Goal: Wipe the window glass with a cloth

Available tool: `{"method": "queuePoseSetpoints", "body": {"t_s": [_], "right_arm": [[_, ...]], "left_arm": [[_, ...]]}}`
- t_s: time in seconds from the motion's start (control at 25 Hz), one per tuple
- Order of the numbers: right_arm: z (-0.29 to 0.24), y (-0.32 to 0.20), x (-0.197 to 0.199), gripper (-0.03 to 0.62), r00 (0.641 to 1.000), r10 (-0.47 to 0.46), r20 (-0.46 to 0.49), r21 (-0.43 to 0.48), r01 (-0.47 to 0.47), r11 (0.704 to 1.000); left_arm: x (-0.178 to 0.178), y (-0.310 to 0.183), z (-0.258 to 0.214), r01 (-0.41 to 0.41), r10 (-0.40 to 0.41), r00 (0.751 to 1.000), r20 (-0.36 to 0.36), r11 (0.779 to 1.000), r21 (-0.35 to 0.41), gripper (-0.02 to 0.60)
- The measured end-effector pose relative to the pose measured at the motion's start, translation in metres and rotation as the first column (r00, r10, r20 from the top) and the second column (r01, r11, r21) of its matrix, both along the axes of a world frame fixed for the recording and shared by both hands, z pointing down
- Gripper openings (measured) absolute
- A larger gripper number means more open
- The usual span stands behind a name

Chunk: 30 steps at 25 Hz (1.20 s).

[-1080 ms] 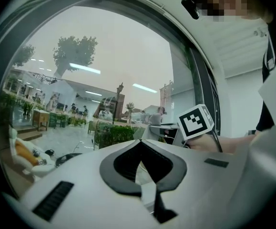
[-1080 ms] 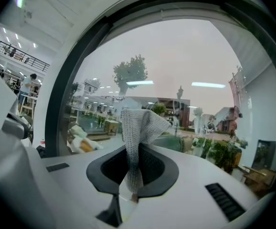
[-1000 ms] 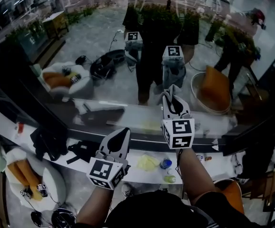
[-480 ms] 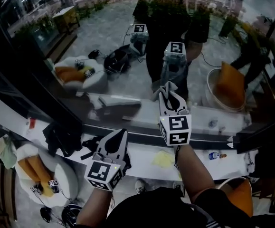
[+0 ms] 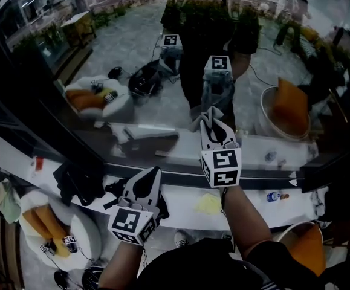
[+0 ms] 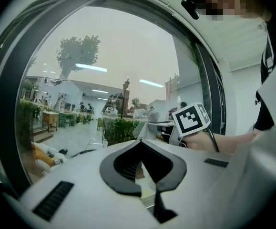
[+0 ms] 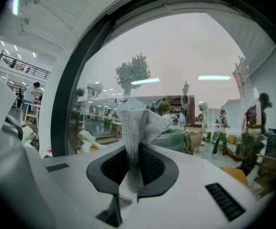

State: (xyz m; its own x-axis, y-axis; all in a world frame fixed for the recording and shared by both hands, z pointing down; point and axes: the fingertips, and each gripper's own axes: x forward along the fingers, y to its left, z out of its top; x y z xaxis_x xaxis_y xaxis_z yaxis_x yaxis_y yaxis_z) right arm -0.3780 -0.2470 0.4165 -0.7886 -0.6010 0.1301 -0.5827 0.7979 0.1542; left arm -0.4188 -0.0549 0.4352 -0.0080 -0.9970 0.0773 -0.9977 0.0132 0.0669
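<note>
**Cloth clamped at the glass**

My right hand-held gripper is clamped on the grey knit cloth. The cloth sticks up from the jaws at 12 o'clock. In the head view its tip appears to meet its own reflection on the window glass. My left hand-held gripper sits at 7 o'clock from the right one, lower and apart from the cloth, with its jaws together on nothing. Below both, at 6 o'clock, runs the white window sill.
</note>
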Motion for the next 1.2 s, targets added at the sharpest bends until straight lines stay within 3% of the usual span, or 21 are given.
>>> {"method": "queuePoseSetpoints", "body": {"t_s": [0.48, 0.84, 1.2], "right_arm": [[-0.007, 0.012, -0.003, 0.052, 0.999, -0.039, 0.029, -0.043, 0.040, 0.998], [-0.059, 0.043, -0.010, 0.052, 0.993, -0.102, 0.057, 0.068, 0.098, 0.993], [-0.114, 0.035, 0.005, 0.052, 0.994, -0.069, 0.089, 0.138, 0.056, 0.989]], "left_arm": [[0.008, -0.005, -0.004, -0.022, 0.022, 1.000, -0.018, 1.000, 0.007, 0.008], [0.017, -0.008, -0.015, -0.051, 0.051, 0.999, -0.012, 0.998, 0.034, 0.008], [0.039, -0.020, -0.041, -0.131, 0.128, 0.991, 0.034, 0.987, 0.097, 0.008]]}}
